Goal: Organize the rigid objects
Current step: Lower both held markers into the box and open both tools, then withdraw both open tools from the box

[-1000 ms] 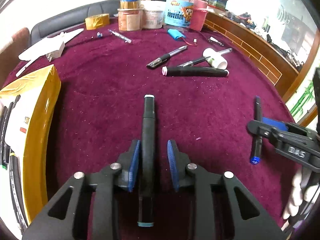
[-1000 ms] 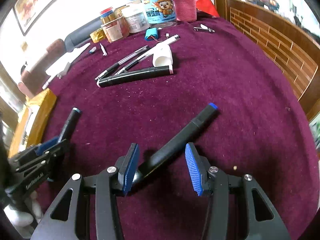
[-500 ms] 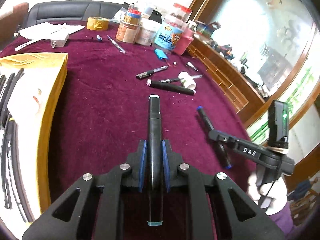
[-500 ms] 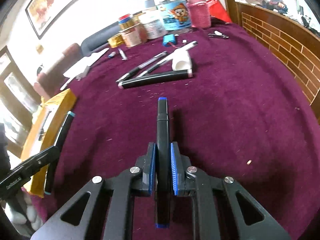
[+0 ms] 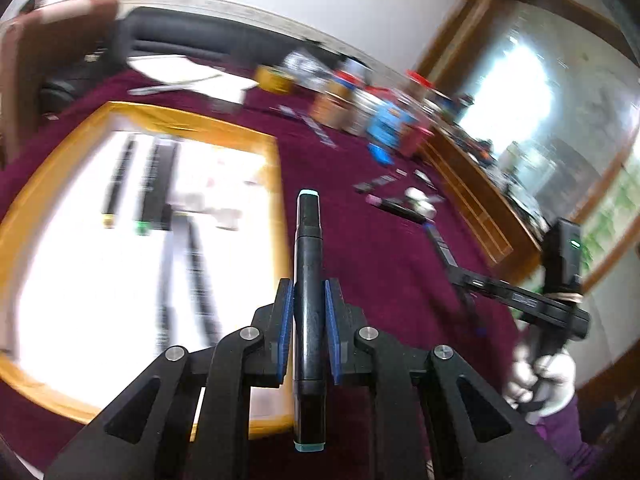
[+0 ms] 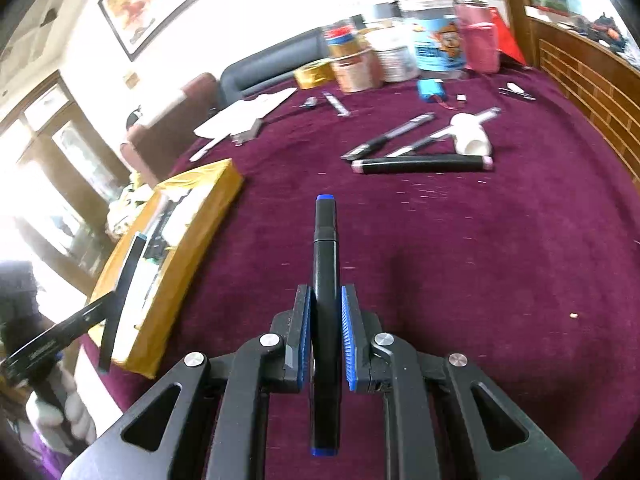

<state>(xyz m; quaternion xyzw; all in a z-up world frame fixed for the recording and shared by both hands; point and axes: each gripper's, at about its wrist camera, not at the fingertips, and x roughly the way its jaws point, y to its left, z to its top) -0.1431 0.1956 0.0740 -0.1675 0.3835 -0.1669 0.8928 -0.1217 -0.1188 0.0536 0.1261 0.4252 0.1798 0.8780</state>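
My left gripper (image 5: pixel 307 300) is shut on a black marker with teal caps (image 5: pixel 307 248), held above the right edge of the yellow-rimmed box (image 5: pixel 276 184). Several dark markers lie blurred inside that box. My right gripper (image 6: pixel 325 312) is shut on a black marker with blue caps (image 6: pixel 326 248), held above the purple tablecloth (image 6: pixel 460 248). The left gripper with its marker (image 6: pixel 124 276) also shows in the right wrist view, over the box (image 6: pixel 192 248). The right gripper (image 5: pixel 472 292) shows in the left wrist view.
A black marker with pink caps (image 6: pixel 420 165), two pens (image 6: pixel 388 136) and a white tube (image 6: pixel 472 140) lie further back. Jars, tape rolls and tubs (image 6: pixel 400 56) stand at the table's back. A wooden rail (image 6: pixel 592 80) runs along the right.
My left gripper has swung left with the teal-capped marker and now hangs over the box edge. My right gripper has lifted and carried the blue-capped marker somewhat towards the box.
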